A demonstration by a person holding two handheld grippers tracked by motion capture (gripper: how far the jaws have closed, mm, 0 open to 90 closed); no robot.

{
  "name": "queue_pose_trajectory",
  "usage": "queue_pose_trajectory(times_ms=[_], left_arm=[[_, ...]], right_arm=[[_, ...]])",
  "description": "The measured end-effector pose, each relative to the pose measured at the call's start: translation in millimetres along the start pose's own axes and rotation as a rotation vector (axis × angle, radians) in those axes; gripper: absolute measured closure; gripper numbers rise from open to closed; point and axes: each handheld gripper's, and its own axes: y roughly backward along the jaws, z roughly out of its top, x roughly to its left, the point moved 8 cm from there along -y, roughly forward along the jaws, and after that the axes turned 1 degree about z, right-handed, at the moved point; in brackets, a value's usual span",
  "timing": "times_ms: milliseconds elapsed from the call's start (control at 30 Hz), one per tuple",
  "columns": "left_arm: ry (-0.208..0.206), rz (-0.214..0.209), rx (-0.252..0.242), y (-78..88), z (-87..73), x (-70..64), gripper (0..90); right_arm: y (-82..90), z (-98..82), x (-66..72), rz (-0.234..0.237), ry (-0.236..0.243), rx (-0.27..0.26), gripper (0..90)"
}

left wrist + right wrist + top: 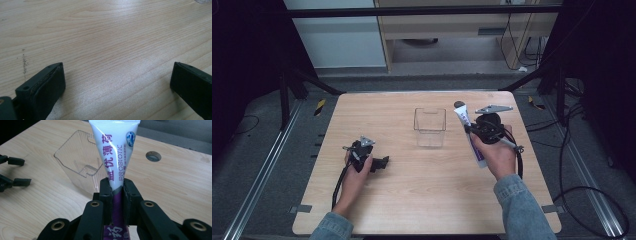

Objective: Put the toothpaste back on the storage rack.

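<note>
A white and purple toothpaste tube (472, 134) (115, 157) is held above the right side of the table. My right gripper (472, 131) (117, 187) is shut on its lower part, and the flat crimped end points away from the camera. A clear plastic cup (430, 126) (80, 165) stands near the table's middle, just left of the tube. My left gripper (384, 162) (117, 82) rests on the table at the left, jaws open, with only bare wood between them.
The wooden table (412, 200) has a round hole (153, 156) near its far edge. Black frame legs and cables lie on the floor around the table. The other gripper's black jaw tips (15, 171) show at the left of the right gripper view.
</note>
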Motion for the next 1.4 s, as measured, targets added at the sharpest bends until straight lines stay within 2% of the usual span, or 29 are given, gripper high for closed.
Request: queue_pose_trajectory(times_ms=[733, 1200, 1400], left_arm=[[-0.001, 0.000, 0.000, 0.0, 0.0, 0.1, 0.0], [0.001, 0.000, -0.003, -0.2, 0.2, -0.1, 0.0], [0.000, 0.000, -0.003, -0.2, 0.3, 0.0, 0.0]], right_arm=[[-1.9, 32.9, 14.2, -0.002, 0.011, -0.085, 79.7], [-11.7, 72.0, 20.6, 0.015, 0.013, -0.121, 79.7], [-25.0, 91.3, 27.5, 0.023, 0.014, -0.141, 79.7]])
